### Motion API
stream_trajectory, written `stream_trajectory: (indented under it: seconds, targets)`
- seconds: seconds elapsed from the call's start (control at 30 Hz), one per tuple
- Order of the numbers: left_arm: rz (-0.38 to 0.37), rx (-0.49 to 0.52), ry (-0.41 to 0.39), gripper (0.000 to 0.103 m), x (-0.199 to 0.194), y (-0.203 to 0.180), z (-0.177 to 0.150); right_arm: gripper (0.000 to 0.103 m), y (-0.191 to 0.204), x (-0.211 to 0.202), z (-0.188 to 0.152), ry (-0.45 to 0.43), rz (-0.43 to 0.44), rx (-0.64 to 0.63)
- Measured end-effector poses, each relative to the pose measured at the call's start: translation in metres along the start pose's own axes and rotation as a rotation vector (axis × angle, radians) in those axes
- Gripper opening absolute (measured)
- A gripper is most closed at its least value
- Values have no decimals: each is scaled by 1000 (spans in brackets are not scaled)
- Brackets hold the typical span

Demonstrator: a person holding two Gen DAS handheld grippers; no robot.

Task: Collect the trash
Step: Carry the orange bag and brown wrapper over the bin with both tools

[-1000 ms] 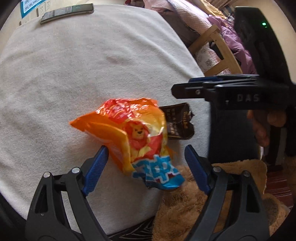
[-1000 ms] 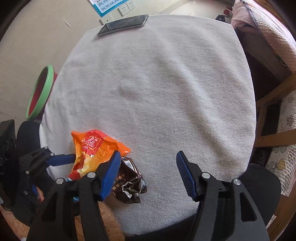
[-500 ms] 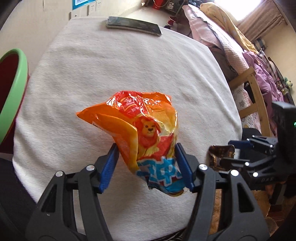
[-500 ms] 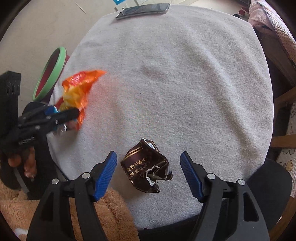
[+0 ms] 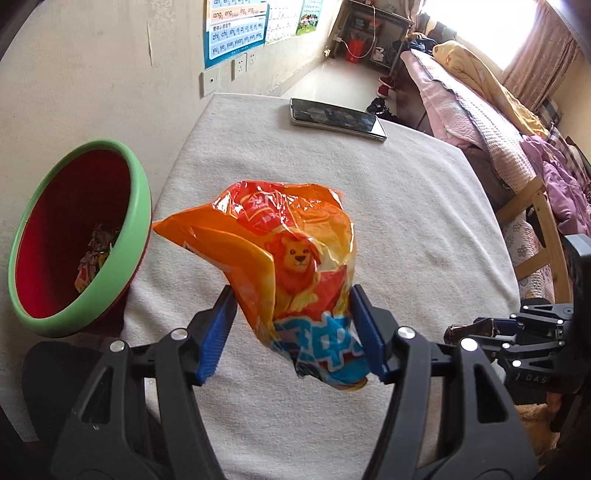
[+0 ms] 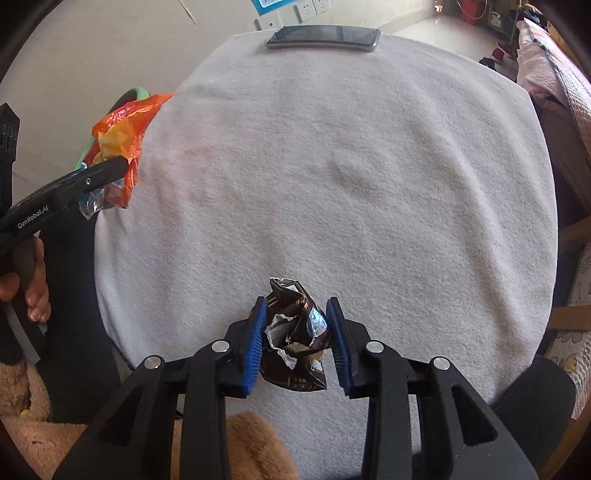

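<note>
Firmly, the left hand-held gripper (image 5: 293,332) is clamping an orange snack bag (image 5: 291,273) between its blue pads, holding it raised above the white-covered counter (image 5: 424,229). Off to its left, a green-rimmed red bin (image 5: 138,221) is sitting beside the counter, with crumpled wrappers (image 5: 94,258) lying inside. Meanwhile the right hand-held gripper (image 6: 297,341) is squeezing a torn brown wrapper (image 6: 293,341) at the counter's near edge. Beyond both, a phone (image 6: 323,36) is lying at the far edge.
</note>
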State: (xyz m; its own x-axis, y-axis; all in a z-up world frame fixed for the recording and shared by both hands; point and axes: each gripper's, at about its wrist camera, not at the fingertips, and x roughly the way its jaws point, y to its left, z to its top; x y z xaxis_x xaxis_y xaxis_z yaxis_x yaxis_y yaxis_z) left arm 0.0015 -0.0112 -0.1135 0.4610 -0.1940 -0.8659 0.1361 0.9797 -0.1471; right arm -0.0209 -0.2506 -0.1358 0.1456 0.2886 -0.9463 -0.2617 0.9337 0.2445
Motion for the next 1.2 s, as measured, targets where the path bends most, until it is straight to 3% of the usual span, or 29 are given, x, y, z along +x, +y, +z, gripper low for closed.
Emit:
stream_trajectory:
  seconds: [0.3,0.63,0.87,1.2]
  targets:
    - [64,-53,-65,60,-20,19,10,32,54,-5,51,-149,52,-53]
    - [114,-91,-124,60,-40,40,18,32,83,-20,72,-222,68,-99]
    - [133,-109,-134,60,-44,48,20,32,94,-17,77,-230,62,-132]
    - [145,-114,-113,60,-40,53,15,35,79,34,69,-122,6,-114]
